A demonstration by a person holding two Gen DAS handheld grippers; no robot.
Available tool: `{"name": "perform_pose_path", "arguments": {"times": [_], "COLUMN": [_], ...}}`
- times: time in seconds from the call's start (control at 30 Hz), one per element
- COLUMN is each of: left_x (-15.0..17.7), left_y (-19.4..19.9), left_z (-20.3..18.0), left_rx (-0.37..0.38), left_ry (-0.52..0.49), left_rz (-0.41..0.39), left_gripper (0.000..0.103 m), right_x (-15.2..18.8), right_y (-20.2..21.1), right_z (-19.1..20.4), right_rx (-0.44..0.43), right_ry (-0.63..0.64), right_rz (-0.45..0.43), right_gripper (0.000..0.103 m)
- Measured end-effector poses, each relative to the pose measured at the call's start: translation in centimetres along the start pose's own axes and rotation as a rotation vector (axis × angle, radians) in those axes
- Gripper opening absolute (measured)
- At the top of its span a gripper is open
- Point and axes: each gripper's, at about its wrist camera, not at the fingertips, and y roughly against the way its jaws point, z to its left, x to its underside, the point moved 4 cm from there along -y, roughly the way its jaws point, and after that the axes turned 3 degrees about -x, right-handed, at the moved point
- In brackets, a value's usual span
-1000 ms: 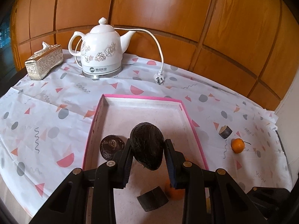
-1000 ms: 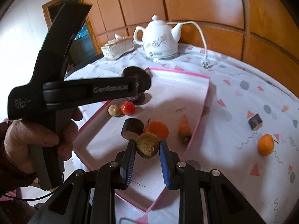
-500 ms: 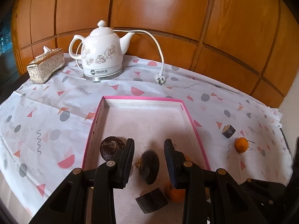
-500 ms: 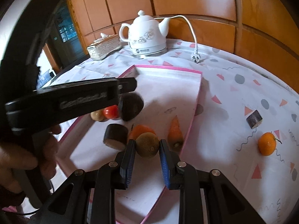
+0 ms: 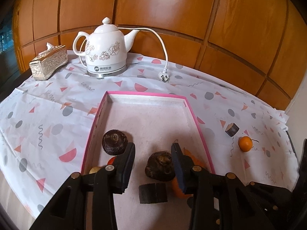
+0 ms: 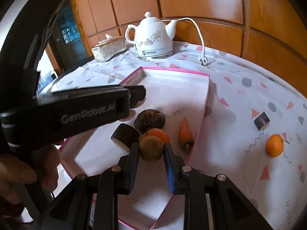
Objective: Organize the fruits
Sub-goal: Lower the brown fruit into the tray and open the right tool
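Brown kiwi (image 6: 151, 149) clamped in right claw (image 6: 151, 160); left claw (image 5: 153, 164) opening, empty.

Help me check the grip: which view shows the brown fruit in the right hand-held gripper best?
The right wrist view: the brown fruit sits front and centre, clamped in the right hand-held gripper above the pink tray. The left wrist view does not show that fruit at all.

A home dining corner: wood-panelled wall (image 5: 191, 19), patterned tablecloth (image 5: 48, 115), ceramic kettle (image 5: 105, 48), tissue box (image 5: 49, 62).

Both wrist views angled down, close over shared pink tray (image 5: 199, 122), kettle (image 6: 153, 38) beyond
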Motion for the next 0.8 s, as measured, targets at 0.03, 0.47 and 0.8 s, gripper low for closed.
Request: {"name": "perform_pose_path", "arguments": {"times": [0.03, 0.47, 0.8], "left_x": [0.1, 1.0, 2.0], "left_y": [0.1, 0.9, 1.3], "left_z": [0.0, 2.0, 4.0], "left_rx": [0.000, -0.001, -0.033], "left_ry": [0.000, 0.046, 0.079], "left_rz": [0.001, 0.005, 0.017], "left_gripper": [0.040, 0.047, 0.047], "right_x": [0.0, 0.8, 0.3], "right_y": [0.0, 0.8, -0.9], "right_z": [-0.1, 0.2, 0.4], "right_rx": [-0.002, -0.019, 0.004], "right_ry": [-0.006, -0.008, 0.029], "right_rz": [0.002, 0.003, 0.035], "right_gripper": [0.026, 0.026, 0.026]}}
